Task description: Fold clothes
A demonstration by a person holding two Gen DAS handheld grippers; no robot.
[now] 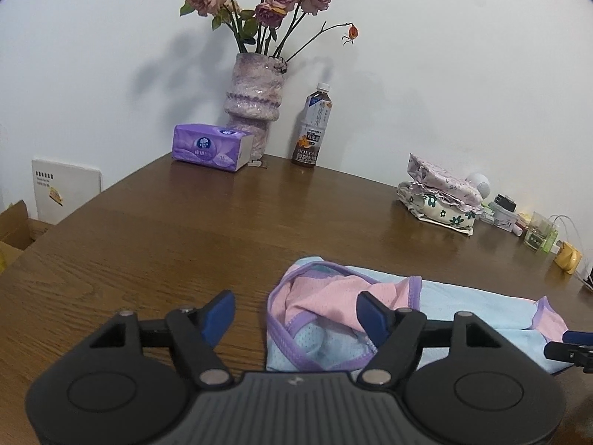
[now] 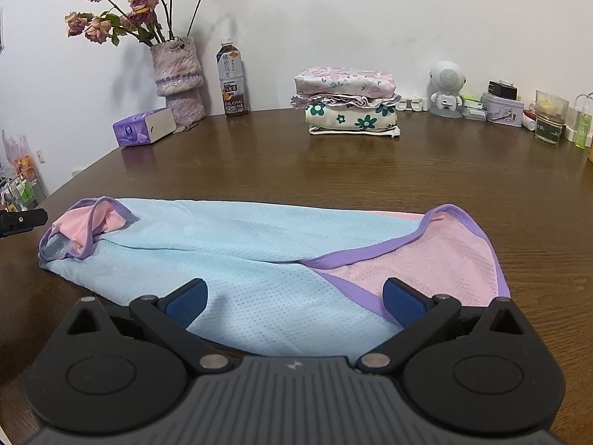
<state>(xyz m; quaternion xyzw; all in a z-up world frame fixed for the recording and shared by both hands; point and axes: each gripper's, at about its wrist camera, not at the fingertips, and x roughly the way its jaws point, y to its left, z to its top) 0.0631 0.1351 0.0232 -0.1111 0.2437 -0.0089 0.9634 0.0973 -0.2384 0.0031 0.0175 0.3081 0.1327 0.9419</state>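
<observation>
I have both hand-held grippers open over one blue-and-pink mesh garment (image 2: 237, 256) lying crumpled on the worktop (image 2: 333, 170): the left hand-held gripper (image 1: 296, 315) at its bunched end, the right hand-held gripper (image 2: 292, 300) at its near edge. I judge the slippery mesh could bunch or slide if I pinch one layer only. Behind it I count one stack of folded clothes (image 2: 348, 102).

Low wrist views – facing wall, sharing garment (image 1: 437, 296)
</observation>
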